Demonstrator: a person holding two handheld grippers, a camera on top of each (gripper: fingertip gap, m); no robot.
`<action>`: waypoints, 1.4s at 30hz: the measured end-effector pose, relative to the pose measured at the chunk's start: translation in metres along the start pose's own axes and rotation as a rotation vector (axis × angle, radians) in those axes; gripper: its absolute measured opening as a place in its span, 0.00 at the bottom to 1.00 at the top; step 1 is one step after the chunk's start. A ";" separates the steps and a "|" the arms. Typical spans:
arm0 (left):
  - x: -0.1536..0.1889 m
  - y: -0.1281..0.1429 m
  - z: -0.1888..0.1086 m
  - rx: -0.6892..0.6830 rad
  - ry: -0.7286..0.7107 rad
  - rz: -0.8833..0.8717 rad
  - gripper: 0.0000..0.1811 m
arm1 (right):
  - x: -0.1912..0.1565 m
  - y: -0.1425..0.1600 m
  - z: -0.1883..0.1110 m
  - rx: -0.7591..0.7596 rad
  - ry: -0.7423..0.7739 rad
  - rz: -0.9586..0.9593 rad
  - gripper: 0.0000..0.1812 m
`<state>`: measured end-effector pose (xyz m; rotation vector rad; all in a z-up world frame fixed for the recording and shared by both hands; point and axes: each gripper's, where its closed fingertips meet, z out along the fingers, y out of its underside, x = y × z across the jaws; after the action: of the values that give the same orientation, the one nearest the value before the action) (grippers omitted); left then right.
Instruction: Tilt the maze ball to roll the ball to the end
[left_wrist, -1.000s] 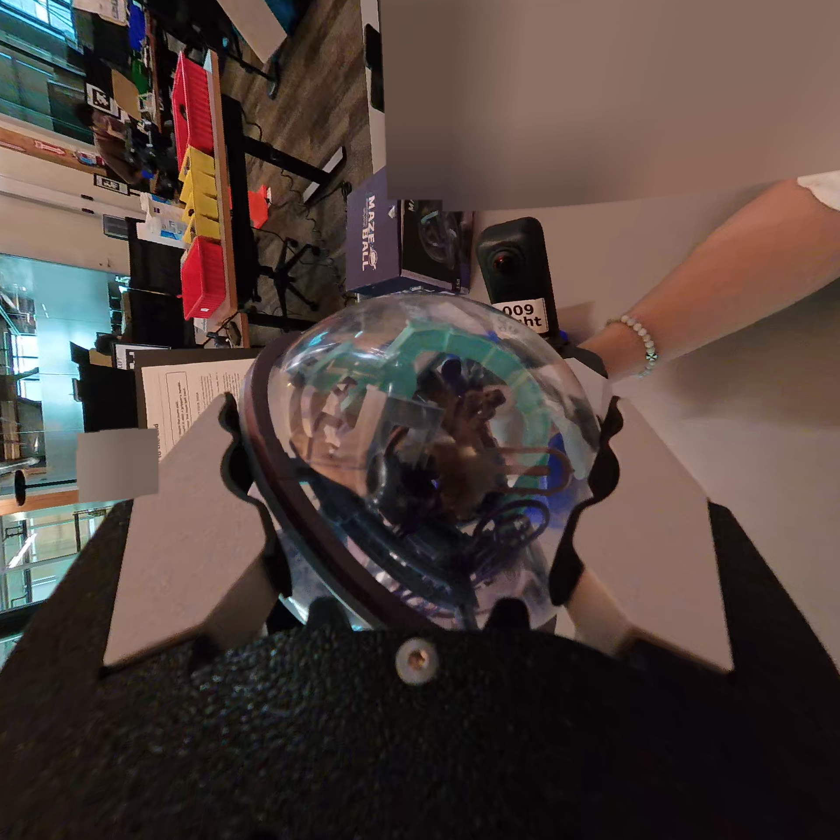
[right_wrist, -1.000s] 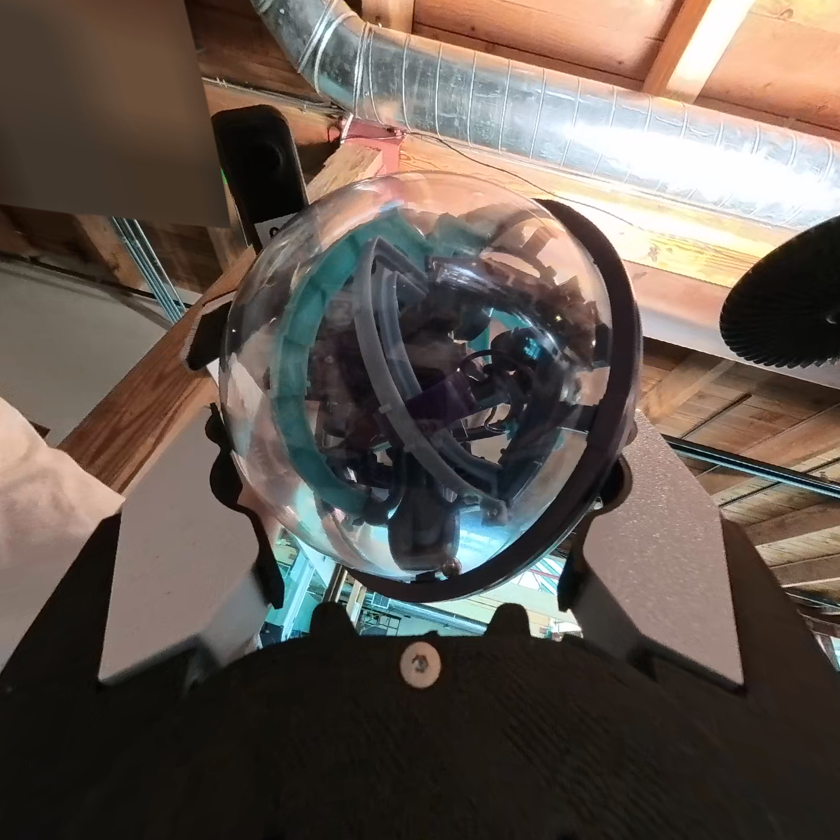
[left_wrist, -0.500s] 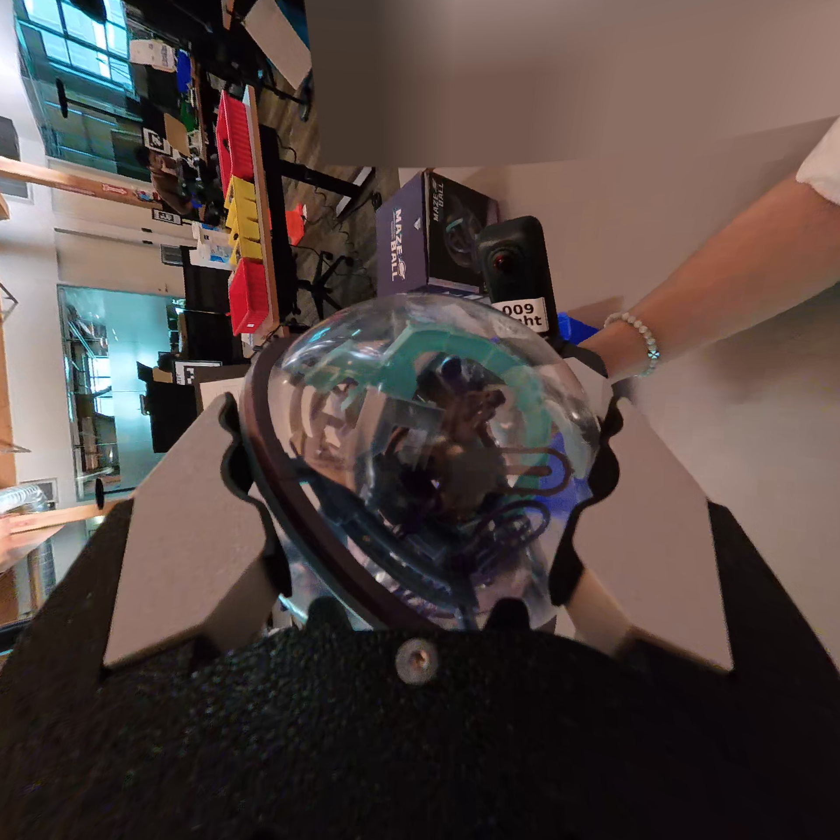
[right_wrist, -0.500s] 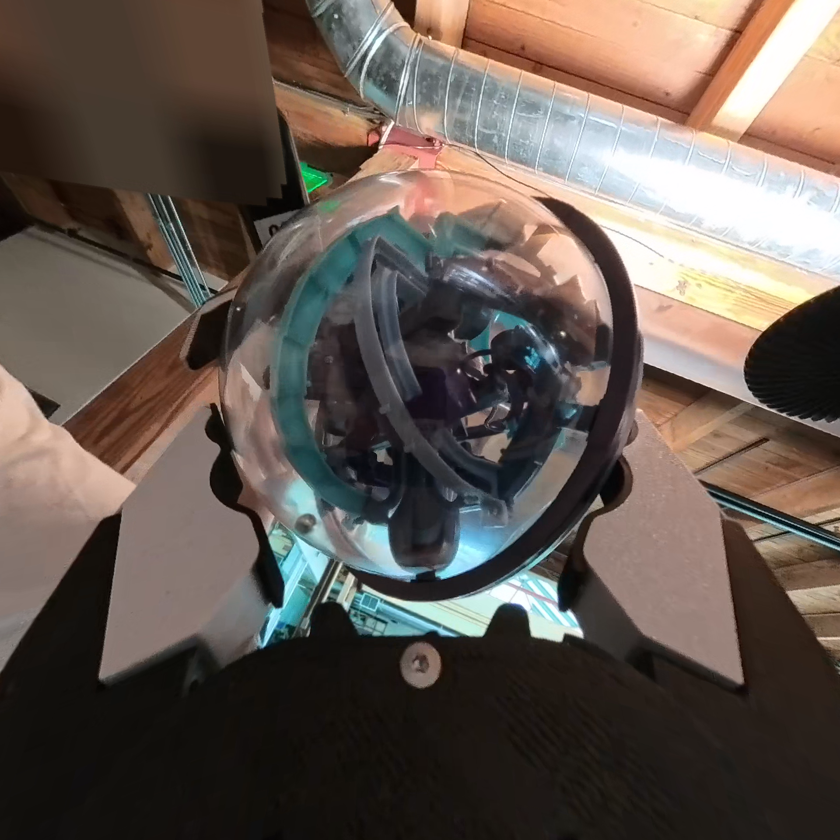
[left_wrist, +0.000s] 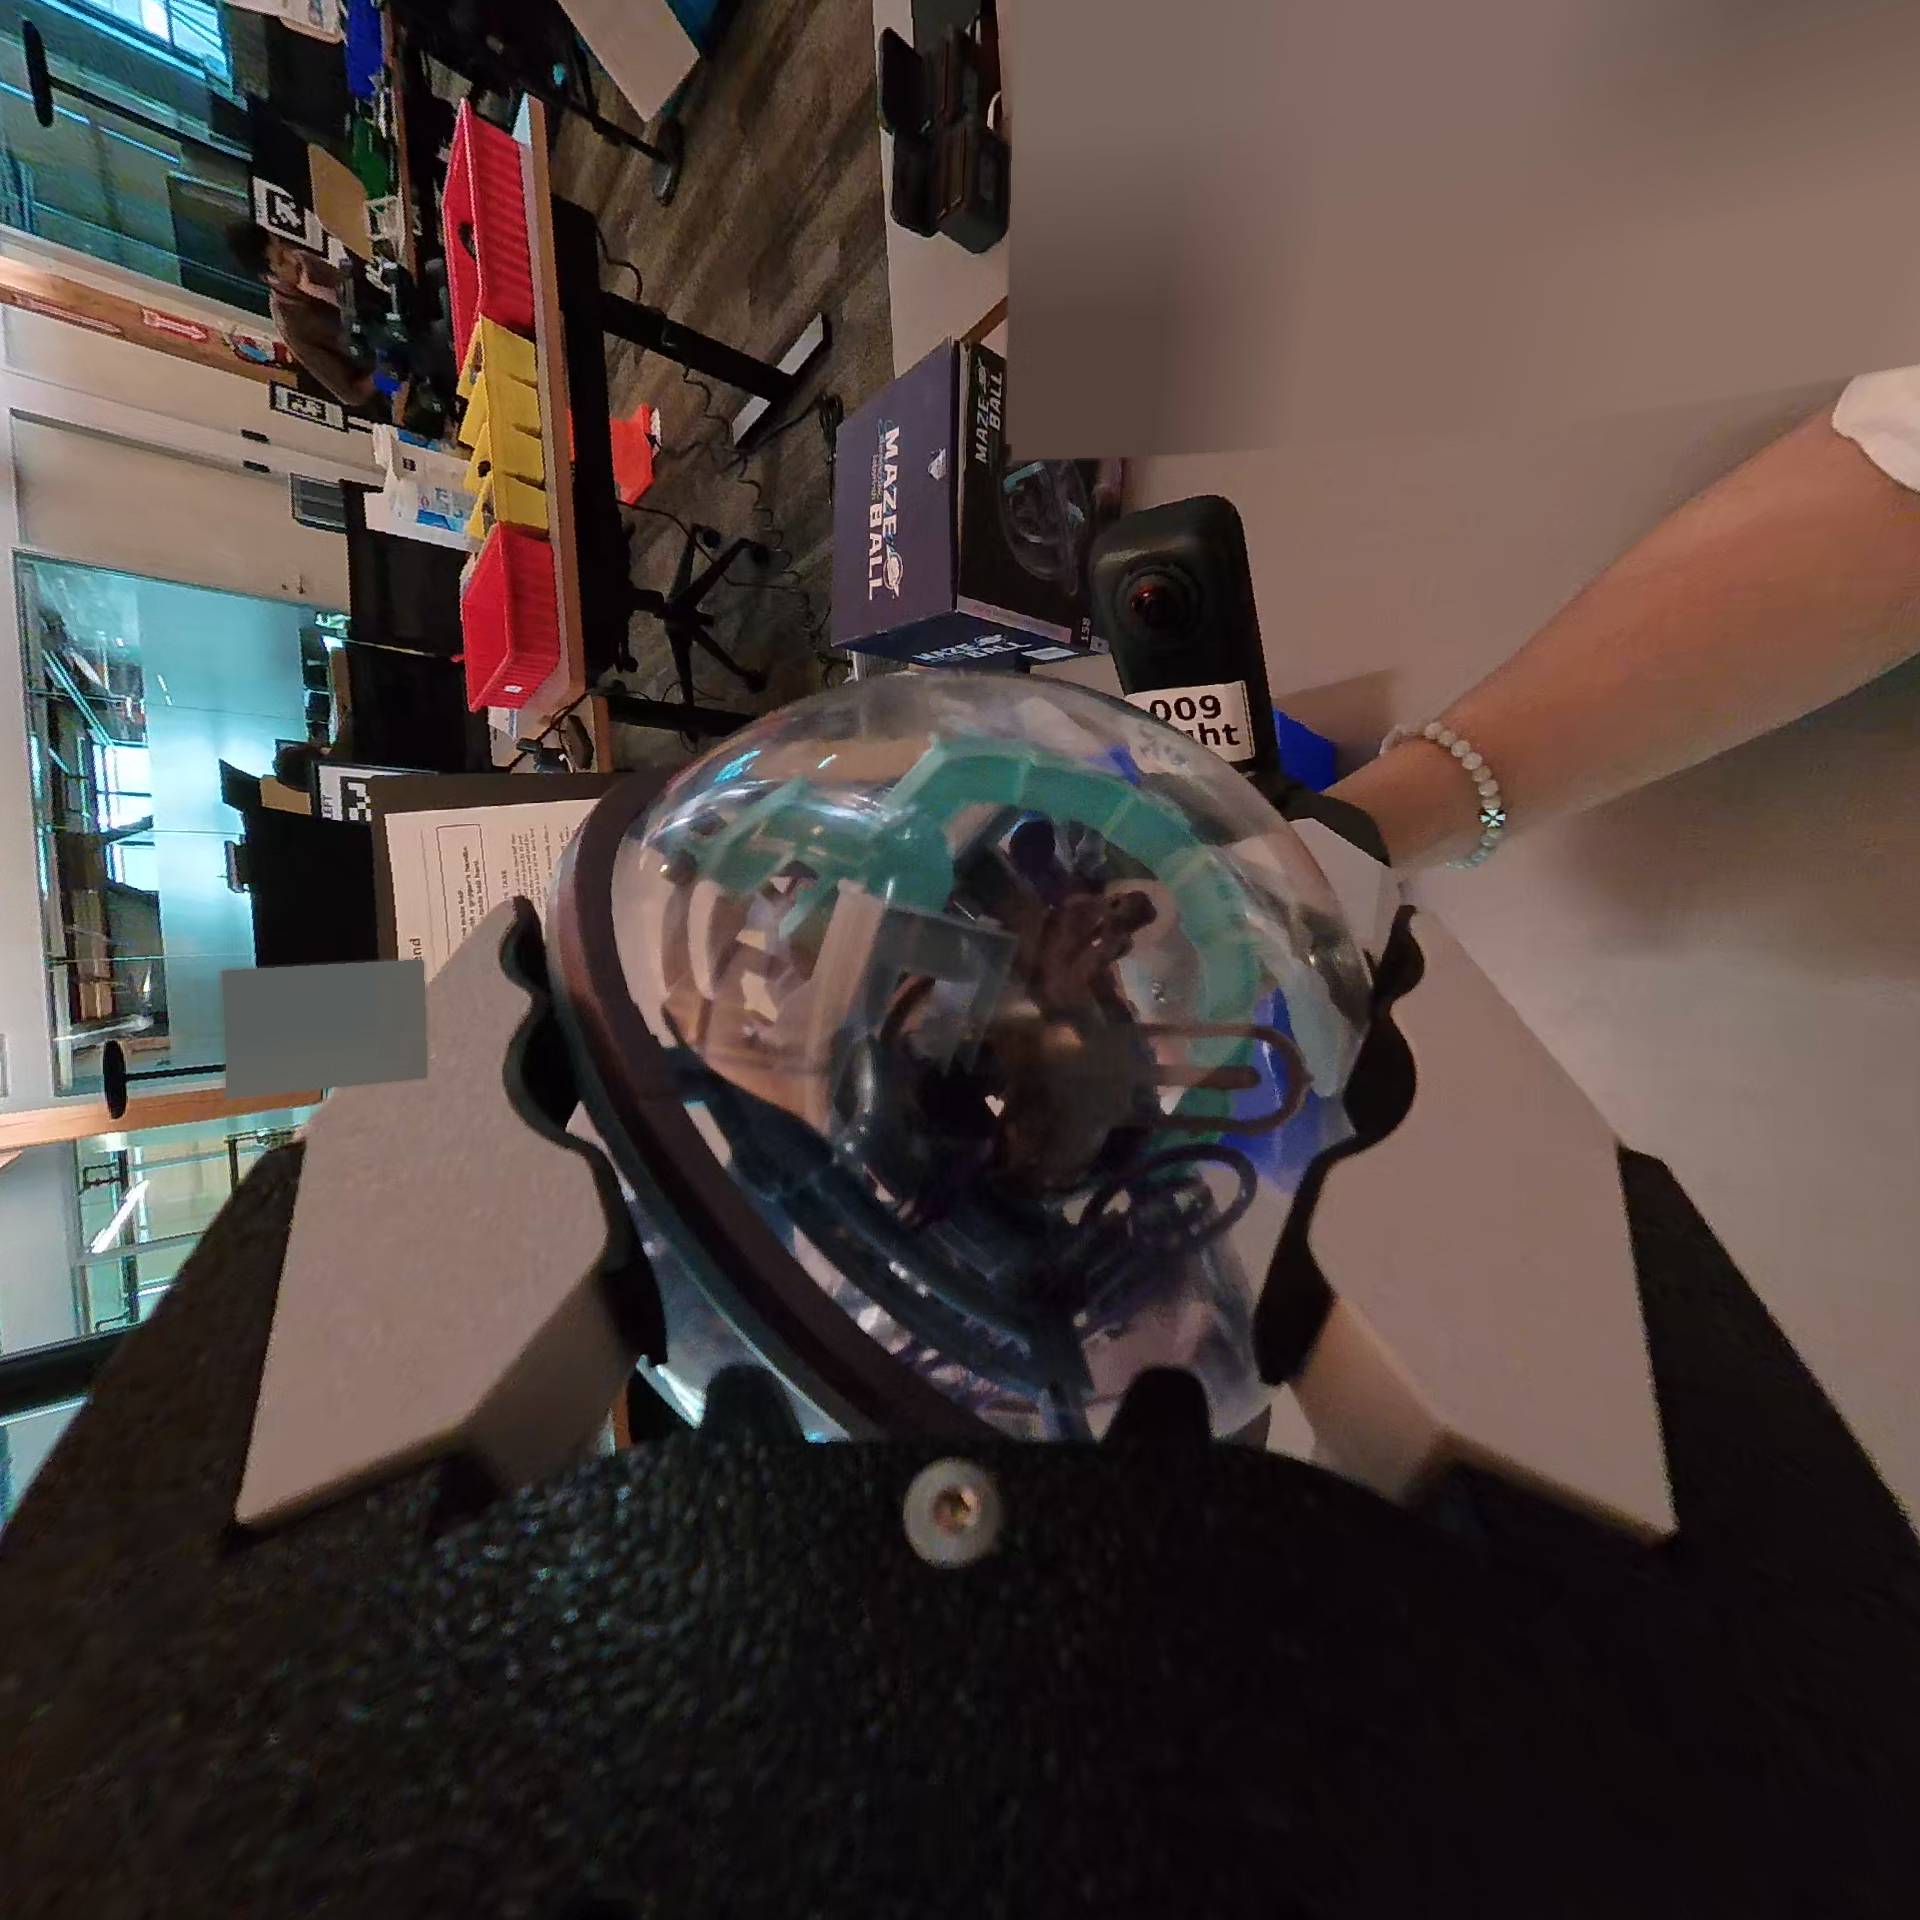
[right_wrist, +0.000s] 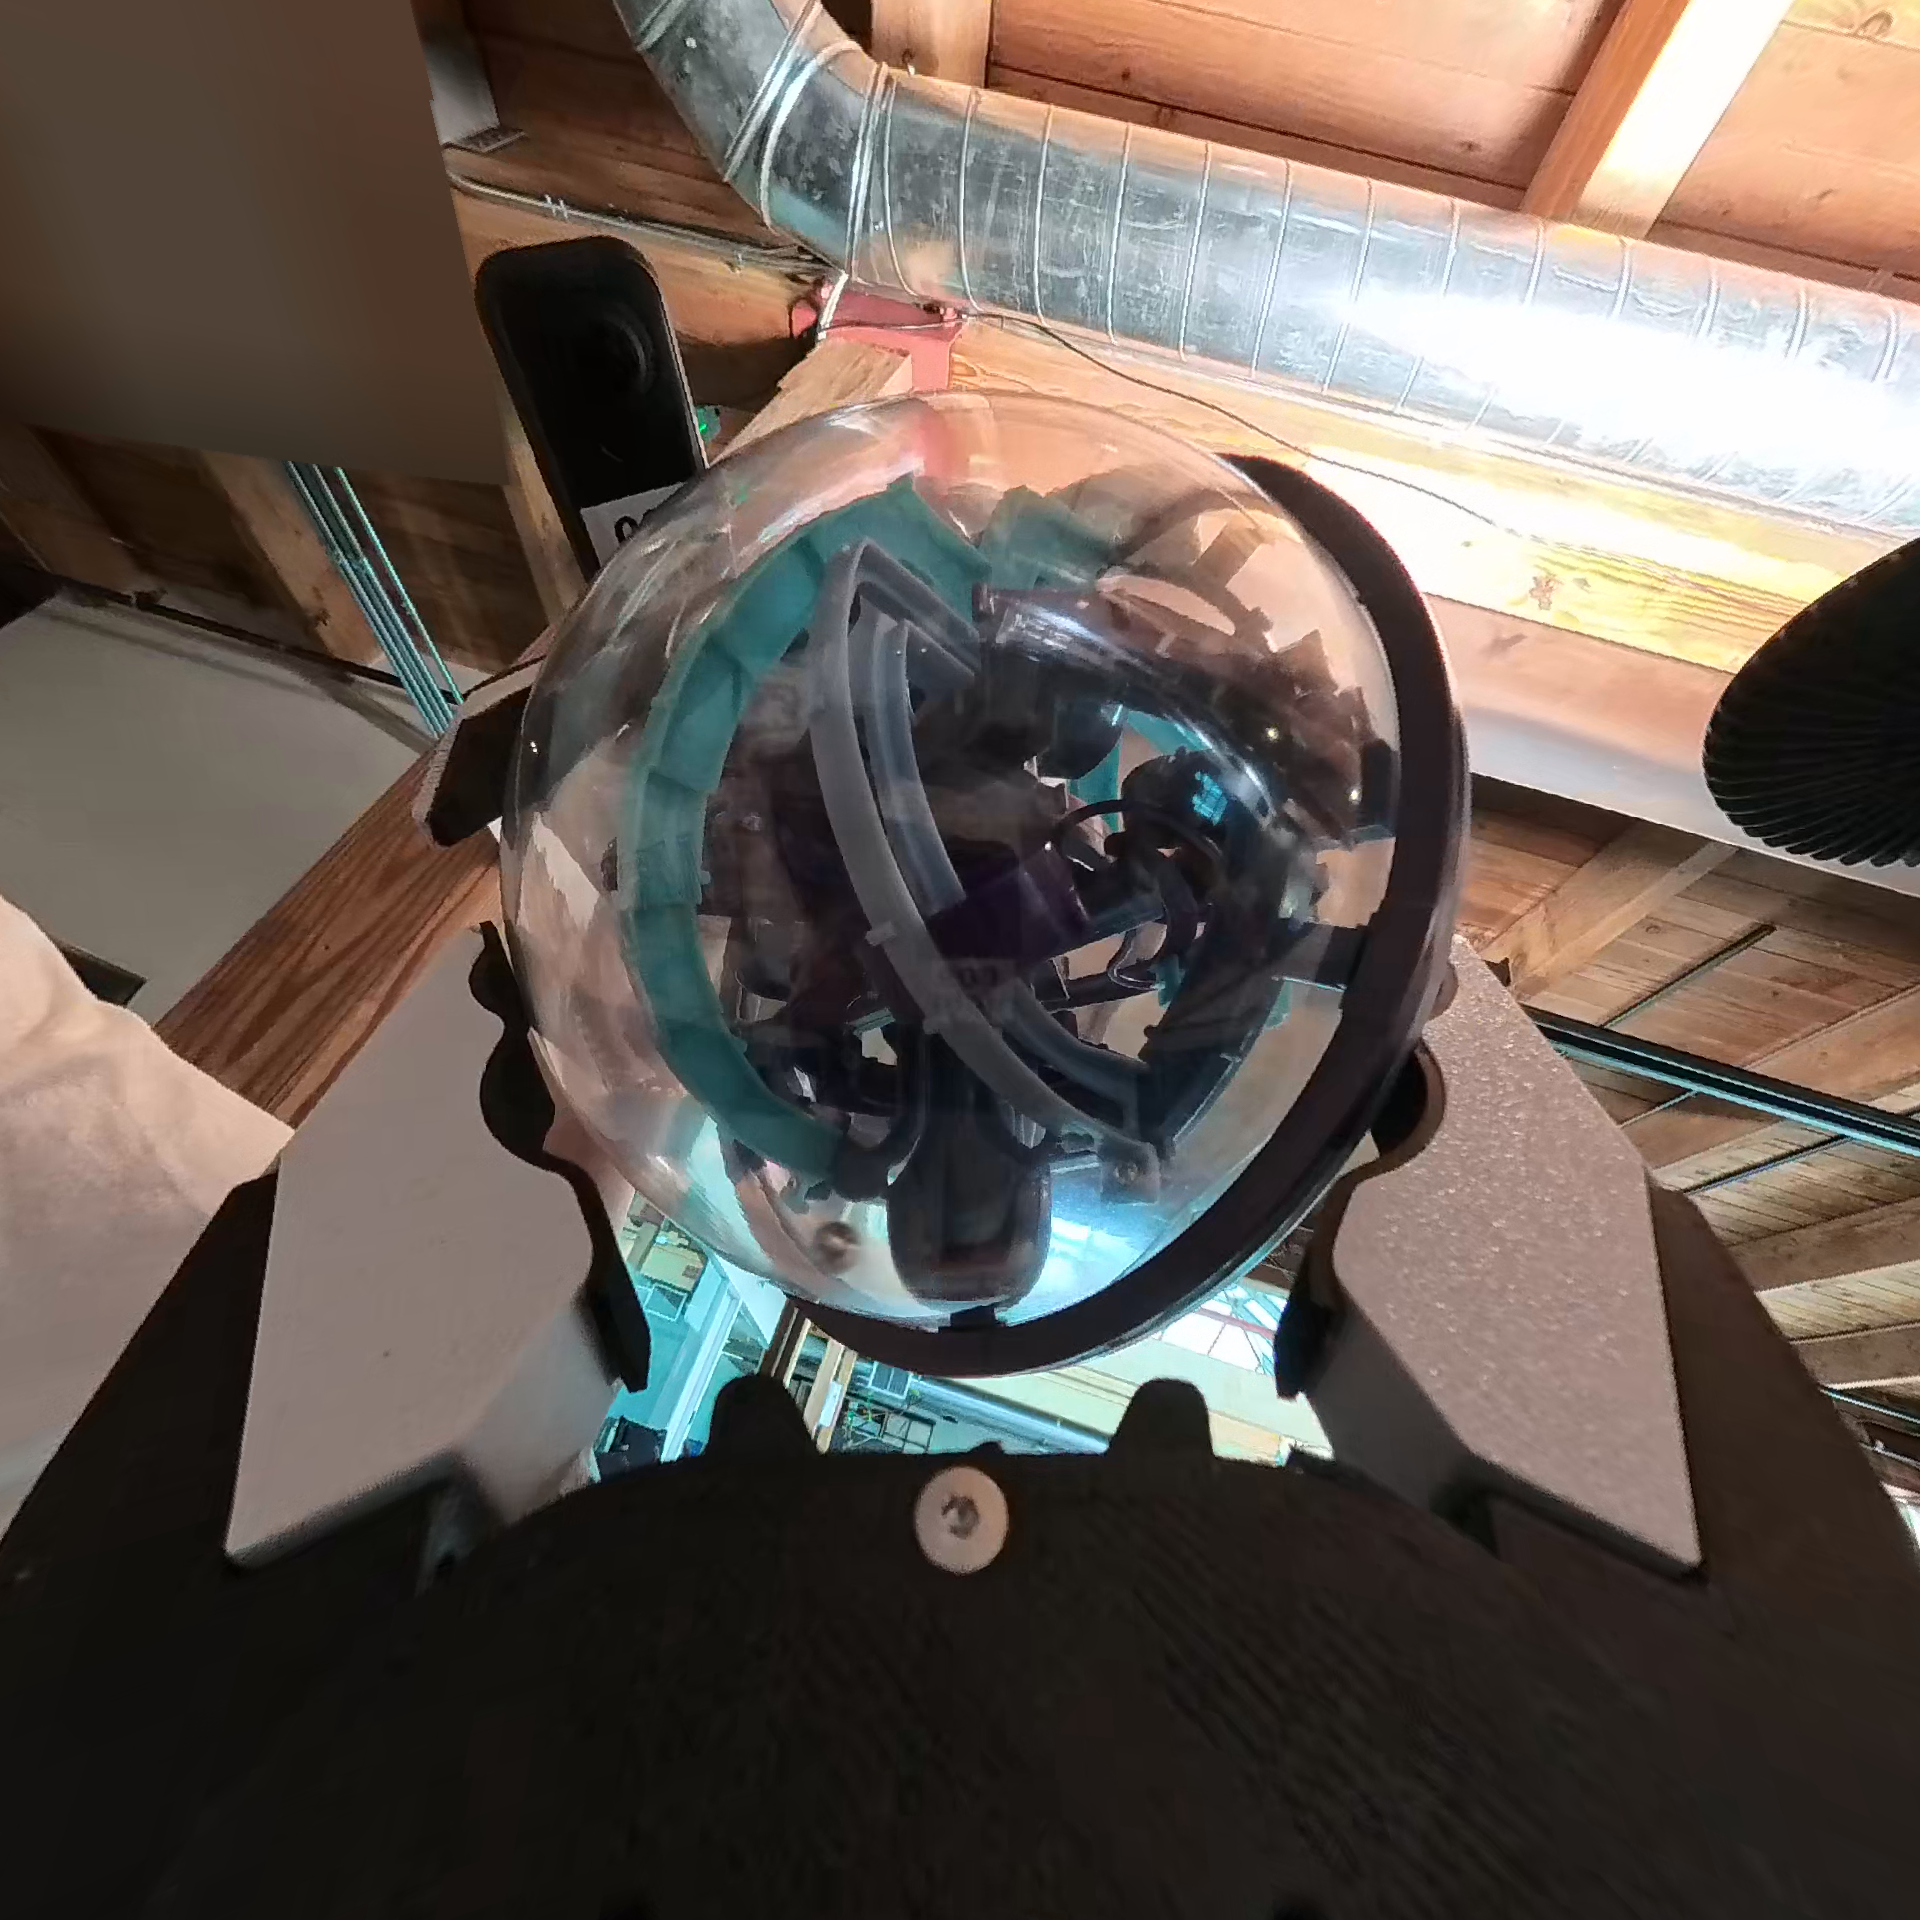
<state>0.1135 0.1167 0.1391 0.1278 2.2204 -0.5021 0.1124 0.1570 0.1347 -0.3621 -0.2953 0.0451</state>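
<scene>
The maze ball (left_wrist: 966, 1039) is a clear sphere with a dark equator ring and teal, grey and purple tracks inside. It is held in the air between both grippers from opposite sides. My left gripper (left_wrist: 956, 935) is shut on it, with grey fingers (left_wrist: 416, 1195) pressing both flanks. My right gripper (right_wrist: 966, 997) is shut on the same maze ball (right_wrist: 966, 883) and points up at the ceiling. A small metal ball (right_wrist: 831, 1236) lies low inside the sphere. The right gripper's camera (left_wrist: 1174, 603) shows behind the sphere, and the left gripper's camera (right_wrist: 592, 384) shows in the right wrist view.
A person's forearm with a bead bracelet (left_wrist: 1475, 790) reaches in from the right. A dark maze ball box (left_wrist: 935, 520) and a printed sheet (left_wrist: 468, 862) lie on the table behind. Red and yellow bins (left_wrist: 499, 416) stand farther off. Overhead are a metal duct (right_wrist: 1247, 260) and a black fan (right_wrist: 1818, 727).
Both grippers have kept their hold while tilting the sphere, so the backgrounds have swung. In the right wrist view the small metal ball has shifted along the bottom of the sphere.
</scene>
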 end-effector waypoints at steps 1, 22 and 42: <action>0.000 0.000 0.000 0.001 0.001 -0.001 0.81 | 0.000 -0.001 0.000 -0.001 0.001 0.000 0.87; 0.002 0.004 0.004 -0.011 0.007 -0.029 0.82 | 0.002 0.004 -0.004 -0.016 0.010 0.031 0.87; 0.022 0.068 0.033 0.159 0.032 -0.383 0.80 | 0.012 0.049 -0.050 -0.125 0.265 0.221 0.87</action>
<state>0.1407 0.1639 0.0825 -0.2121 2.2411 -0.8908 0.1386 0.1869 0.0754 -0.5186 0.0049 0.1946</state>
